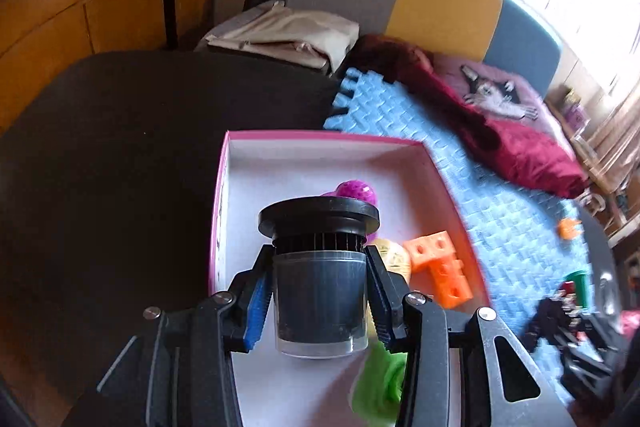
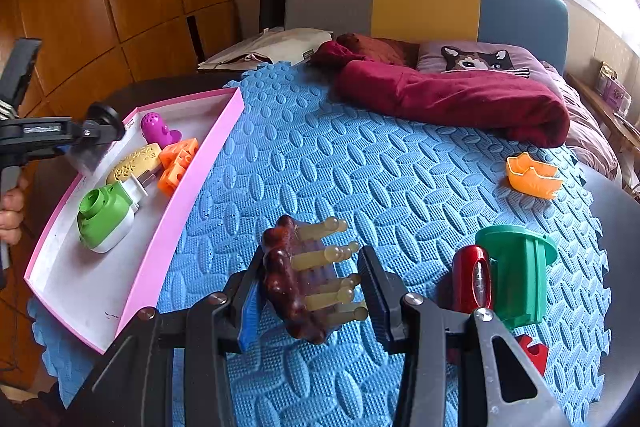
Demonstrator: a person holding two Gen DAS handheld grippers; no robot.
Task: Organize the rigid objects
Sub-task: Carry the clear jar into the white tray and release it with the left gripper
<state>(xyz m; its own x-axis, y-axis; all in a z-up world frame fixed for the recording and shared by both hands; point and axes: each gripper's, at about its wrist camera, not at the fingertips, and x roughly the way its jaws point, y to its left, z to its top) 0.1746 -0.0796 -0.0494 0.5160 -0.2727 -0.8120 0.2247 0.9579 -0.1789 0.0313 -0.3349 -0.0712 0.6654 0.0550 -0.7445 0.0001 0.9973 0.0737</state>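
My left gripper [image 1: 319,255] is shut on a dark jar [image 1: 320,303] with a black ribbed lid. It holds the jar above the pink-rimmed white box [image 1: 304,137]. In the right wrist view the left gripper [image 2: 86,135] and the jar [image 2: 88,155] hover over the box's [image 2: 188,187] far left side. The box holds a purple toy [image 2: 157,128], a yellow patterned piece [image 2: 134,161], an orange block [image 2: 178,159] and a green-and-white gadget [image 2: 105,215]. My right gripper [image 2: 312,259] is shut on a brown brush [image 2: 284,279] with pale prongs, low over the blue foam mat [image 2: 320,163].
On the mat lie an orange crown-shaped piece [image 2: 530,175], a green cup on its side [image 2: 520,271], a red shiny object [image 2: 472,279] and a red block [image 2: 532,351]. A maroon cloth [image 2: 452,99] and a pillow [image 2: 480,61] lie at the back. A hand [image 2: 10,211] is at the left edge.
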